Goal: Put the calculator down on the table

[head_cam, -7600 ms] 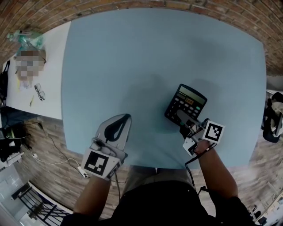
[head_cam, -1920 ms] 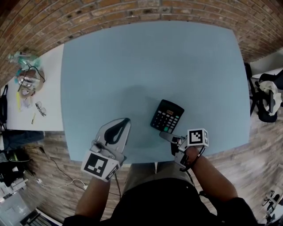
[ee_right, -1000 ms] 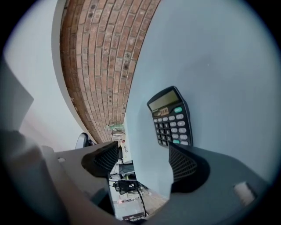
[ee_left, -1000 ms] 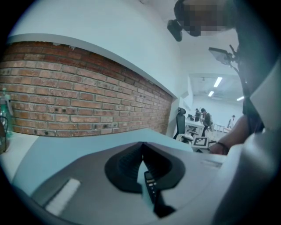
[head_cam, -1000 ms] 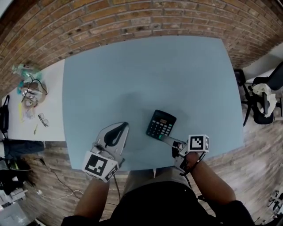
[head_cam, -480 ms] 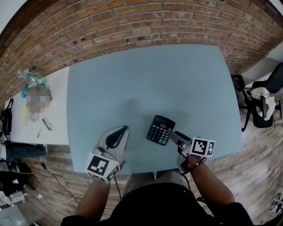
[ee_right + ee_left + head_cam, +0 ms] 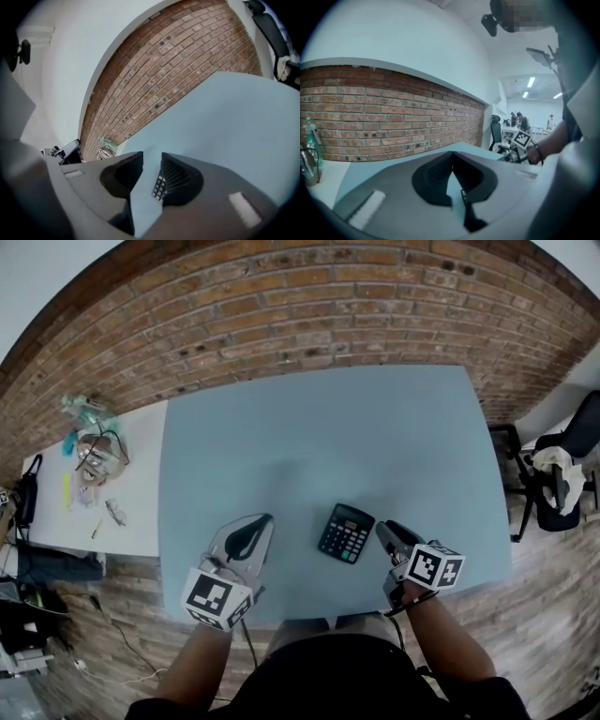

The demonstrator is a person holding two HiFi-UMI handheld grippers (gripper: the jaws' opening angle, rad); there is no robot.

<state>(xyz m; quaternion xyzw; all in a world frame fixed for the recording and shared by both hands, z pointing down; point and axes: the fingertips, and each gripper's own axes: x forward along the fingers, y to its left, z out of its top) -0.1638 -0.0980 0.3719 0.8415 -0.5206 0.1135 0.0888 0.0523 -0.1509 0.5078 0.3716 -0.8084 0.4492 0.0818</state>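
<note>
Brick wall backs a blue table, and the calculator lies flat on it, face up, just left of the right gripper tips, so I judge the task as good as done. That gripper's fingers have just been closing to a narrow gap with nothing between them, clear of the calculator. The left gripper is pinched together and empty, idle on the calculator's far side.

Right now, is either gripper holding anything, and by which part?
Nothing held. Calculator lies on the table; right gripper jaws have just been closing, empty; left gripper shut, empty.
</note>
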